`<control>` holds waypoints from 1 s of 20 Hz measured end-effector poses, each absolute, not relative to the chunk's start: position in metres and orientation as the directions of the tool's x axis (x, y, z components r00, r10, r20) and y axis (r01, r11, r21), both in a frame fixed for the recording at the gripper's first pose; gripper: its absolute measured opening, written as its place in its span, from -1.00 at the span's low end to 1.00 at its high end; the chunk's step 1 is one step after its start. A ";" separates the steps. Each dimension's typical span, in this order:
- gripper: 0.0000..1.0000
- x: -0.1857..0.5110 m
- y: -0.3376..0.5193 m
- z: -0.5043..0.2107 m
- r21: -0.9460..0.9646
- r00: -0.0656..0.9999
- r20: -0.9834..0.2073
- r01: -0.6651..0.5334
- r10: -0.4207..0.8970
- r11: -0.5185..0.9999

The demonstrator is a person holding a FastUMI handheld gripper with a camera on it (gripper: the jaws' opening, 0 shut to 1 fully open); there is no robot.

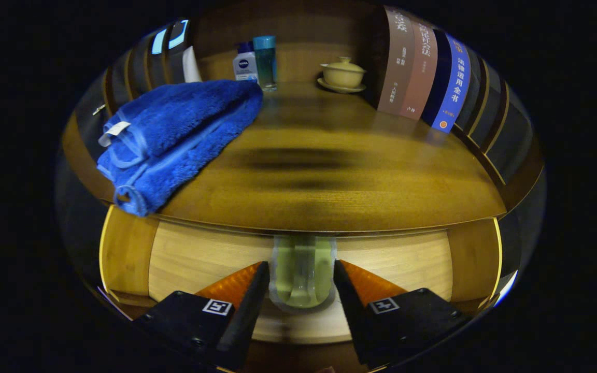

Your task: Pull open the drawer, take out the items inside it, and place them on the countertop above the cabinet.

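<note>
Beyond the fingers, the countertop [329, 176] holds one blue towel [174, 134], two bottles [256, 62], one lidded cup [342, 73] and a row of books [423, 72]. The gripper [301, 282] has its fingers slightly apart, clamped on one clear bottle [302, 272] between them, just above the drawer [200, 259].

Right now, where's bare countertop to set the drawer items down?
Bare wood runs down the middle of the countertop, between the blue towel and the books. The back is crowded: bottles and a lidded cup. The gripper has its fingers on either side of the drawer handle.
</note>
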State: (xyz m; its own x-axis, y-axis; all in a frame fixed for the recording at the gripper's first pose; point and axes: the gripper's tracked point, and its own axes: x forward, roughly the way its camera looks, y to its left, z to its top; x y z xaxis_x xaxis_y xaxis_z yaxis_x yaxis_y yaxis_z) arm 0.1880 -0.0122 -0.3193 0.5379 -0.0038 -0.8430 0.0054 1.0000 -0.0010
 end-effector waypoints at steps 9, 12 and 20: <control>-0.63 0.188 -0.006 -0.326 -0.018 0.503 -0.864 -0.043 0.006 0.999; -0.63 0.182 -0.006 -0.317 0.021 0.515 -0.857 -0.019 0.028 1.000; -0.63 0.148 0.018 -0.250 0.096 0.540 -0.827 -0.143 0.159 0.985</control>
State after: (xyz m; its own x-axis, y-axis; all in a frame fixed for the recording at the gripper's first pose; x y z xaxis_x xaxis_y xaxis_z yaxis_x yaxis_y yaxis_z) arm 0.1479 0.0184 -0.2496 0.5397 0.1586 -0.8268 -0.1431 0.9851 0.0956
